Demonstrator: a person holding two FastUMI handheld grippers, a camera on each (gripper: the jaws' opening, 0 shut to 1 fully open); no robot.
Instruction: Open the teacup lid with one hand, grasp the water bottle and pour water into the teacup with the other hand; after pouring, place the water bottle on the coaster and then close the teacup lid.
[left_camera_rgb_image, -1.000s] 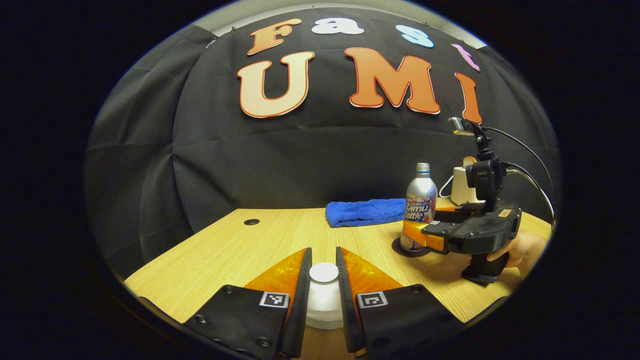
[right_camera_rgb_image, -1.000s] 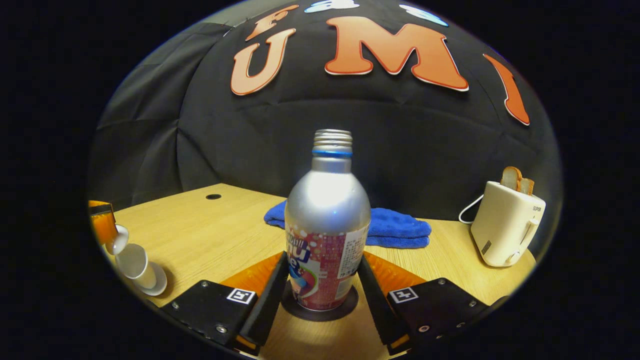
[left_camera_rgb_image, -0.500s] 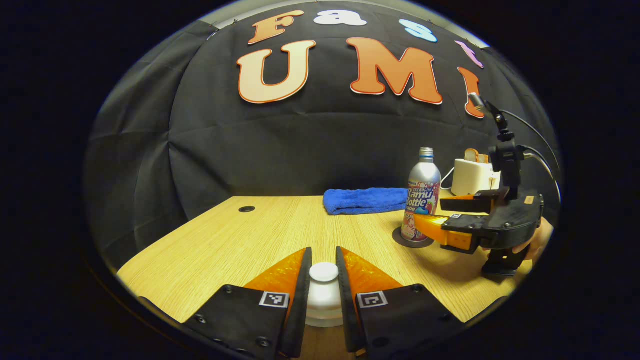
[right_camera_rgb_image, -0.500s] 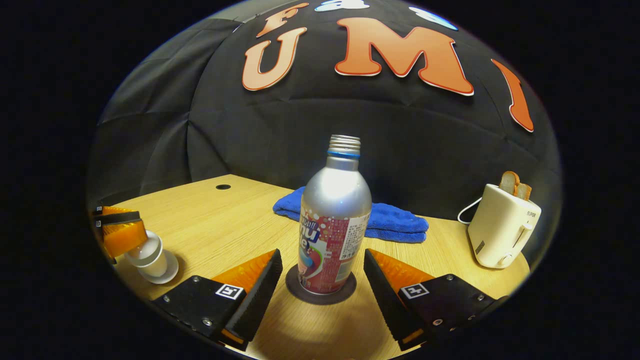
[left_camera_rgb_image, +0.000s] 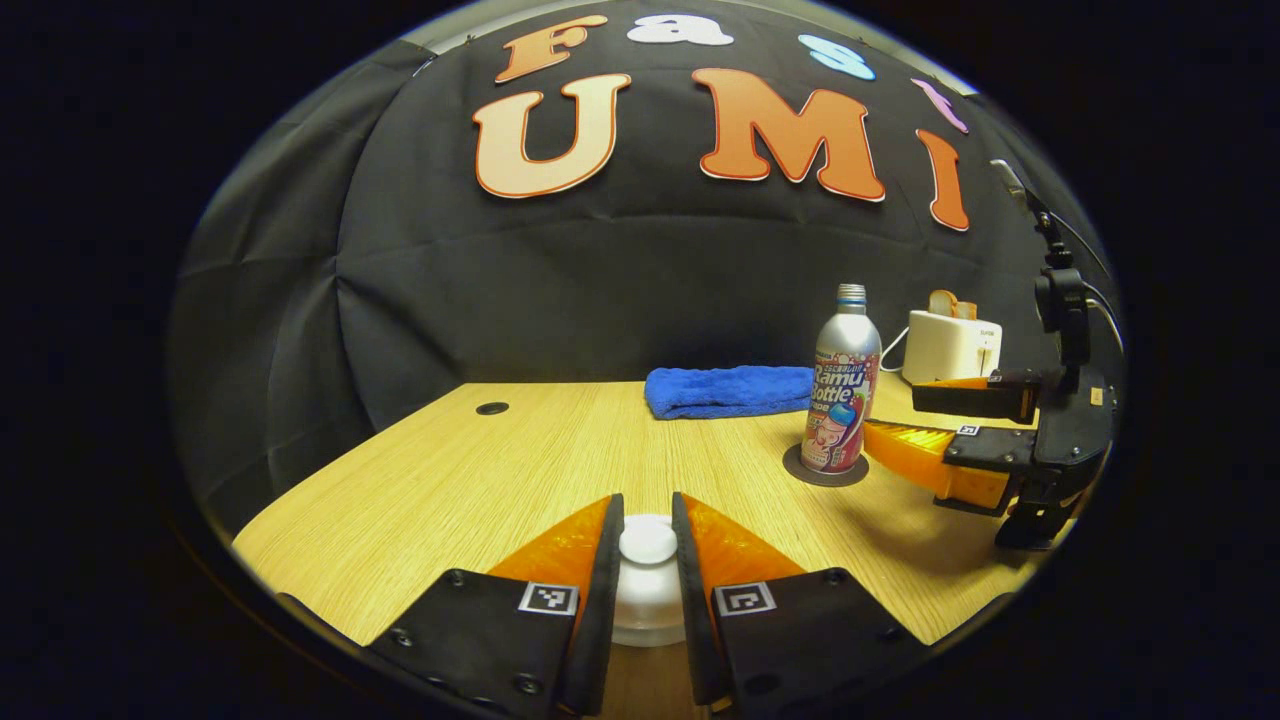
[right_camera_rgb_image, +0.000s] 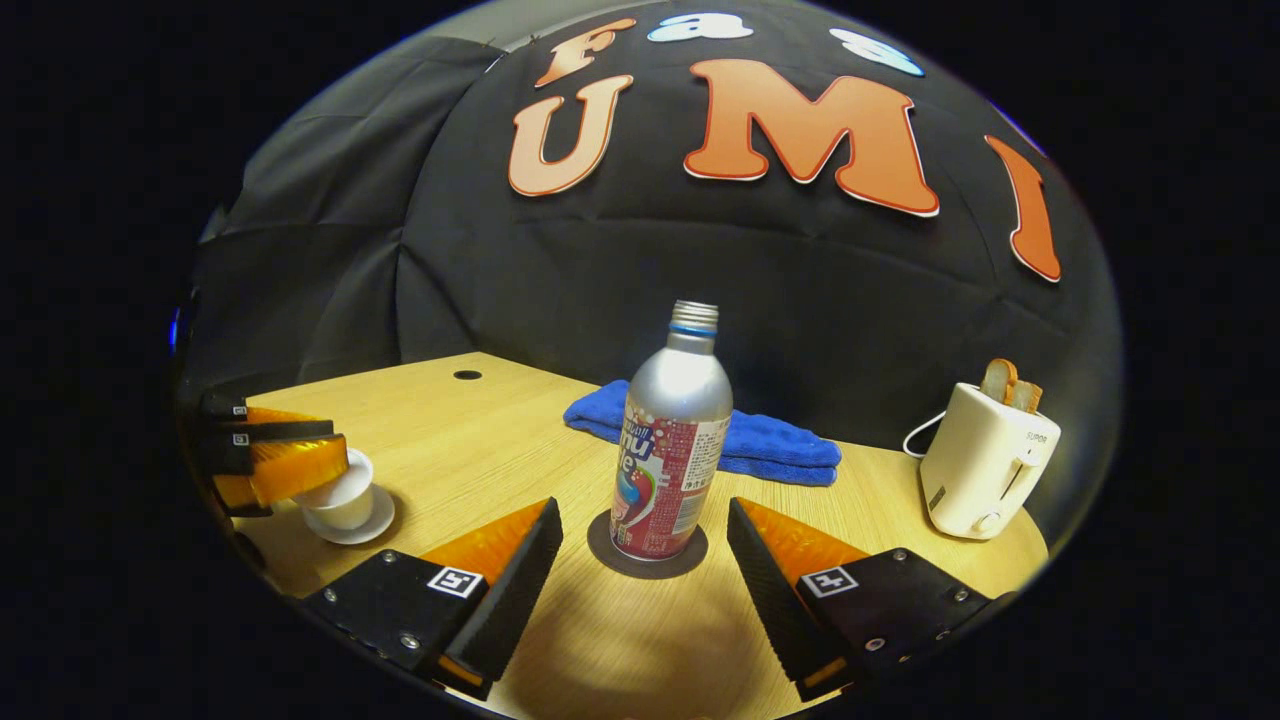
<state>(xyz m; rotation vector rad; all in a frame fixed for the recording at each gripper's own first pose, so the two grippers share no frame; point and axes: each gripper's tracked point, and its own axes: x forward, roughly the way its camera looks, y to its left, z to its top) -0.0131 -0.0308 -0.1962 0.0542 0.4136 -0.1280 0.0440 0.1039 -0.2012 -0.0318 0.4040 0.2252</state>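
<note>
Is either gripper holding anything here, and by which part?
The left gripper pinches the teacup lid by its knob. The right gripper is open, holding nothing.

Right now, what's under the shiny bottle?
The water bottle stands on a dark round coaster, which lies on the wooden table. The coaster's middle is hidden beneath the bottle.

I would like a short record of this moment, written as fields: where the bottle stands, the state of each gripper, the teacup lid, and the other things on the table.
bottle: water bottle upright on the coaster, no cap on its neck
right gripper: right gripper open, fingers apart from the bottle on both sides
left gripper: left gripper shut on the knob of the teacup lid
teacup: teacup on its saucer, lid on or just above it, cannot tell
table: wooden table
other things: blue towel behind the bottle; toaster with bread, at the right
</note>
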